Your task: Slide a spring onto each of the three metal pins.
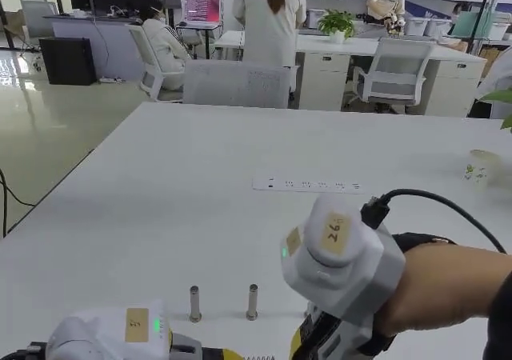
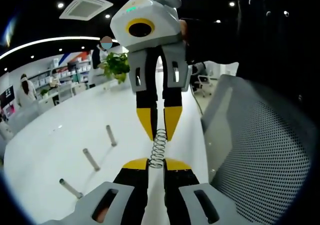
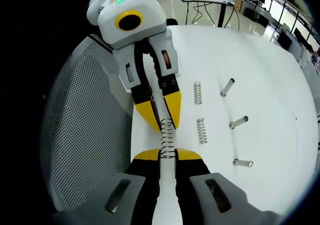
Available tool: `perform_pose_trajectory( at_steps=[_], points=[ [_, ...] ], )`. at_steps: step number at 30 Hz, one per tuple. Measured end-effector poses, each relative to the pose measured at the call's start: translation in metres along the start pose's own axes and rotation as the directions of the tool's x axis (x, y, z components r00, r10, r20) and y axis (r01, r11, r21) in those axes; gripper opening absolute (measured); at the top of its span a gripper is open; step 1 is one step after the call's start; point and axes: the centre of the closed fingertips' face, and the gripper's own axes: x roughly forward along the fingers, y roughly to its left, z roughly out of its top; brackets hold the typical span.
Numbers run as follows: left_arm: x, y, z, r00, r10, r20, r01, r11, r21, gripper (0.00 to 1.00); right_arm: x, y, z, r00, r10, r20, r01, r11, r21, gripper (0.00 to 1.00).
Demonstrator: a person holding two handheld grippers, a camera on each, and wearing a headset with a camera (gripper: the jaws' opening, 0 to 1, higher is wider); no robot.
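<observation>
Left gripper view. Three pins [image 2: 111,135] [image 2: 91,159] [image 2: 70,188] stand in a row on the table [image 2: 45,135], left of the jaws and well apart from them, all bare. Left gripper [image 2: 156,164]: jaws clenched on the near end of a spring [image 2: 158,147]. The spring is held in the air and runs straight ahead to the right gripper [image 2: 160,135]. That gripper faces the left one tip to tip and pinches the spring's far end. A mesh chair [image 2: 260,150] is near, to the right of both grippers.

Right gripper view. The chair lies left of the jaws. The right gripper's jaws are closed on the near end of the same spring, and the left gripper opposite grasps the other end. Just right of the jaws, two loose springs [image 3: 198,92] [image 3: 201,130] lie flat on the table: one beside the left gripper's tips, one beside the held spring. The three pins are further right, in a row.

Head view. The left gripper is lower left. Two pins stand upright between the grippers. The right gripper is held by a hand [image 1: 432,288].
</observation>
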Motion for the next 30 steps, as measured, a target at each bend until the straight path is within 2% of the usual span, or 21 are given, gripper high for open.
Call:
perform_pose_trajectory(
  at_steps=[11,23,30],
  points=[
    [-0.001,0.004,0.000,0.9998,0.018,-0.001,-0.018,1.000,-0.002,0.02,-0.013,-0.003,0.018,0.9976,-0.032,0.061,0.032,0.999,-0.001,0.07],
    [-0.003,0.005,0.003,0.9994,0.033,0.013,-0.033,0.999,-0.017,0.02,-0.021,-0.003,0.040,0.9872,-0.065,0.145,0.067,0.998,-0.008,0.07],
    [-0.004,0.005,0.006,0.9991,0.035,0.023,-0.034,0.999,-0.022,0.02,-0.023,-0.001,0.049,0.9840,-0.073,0.163,0.077,0.997,-0.020,0.07]
  ],
)
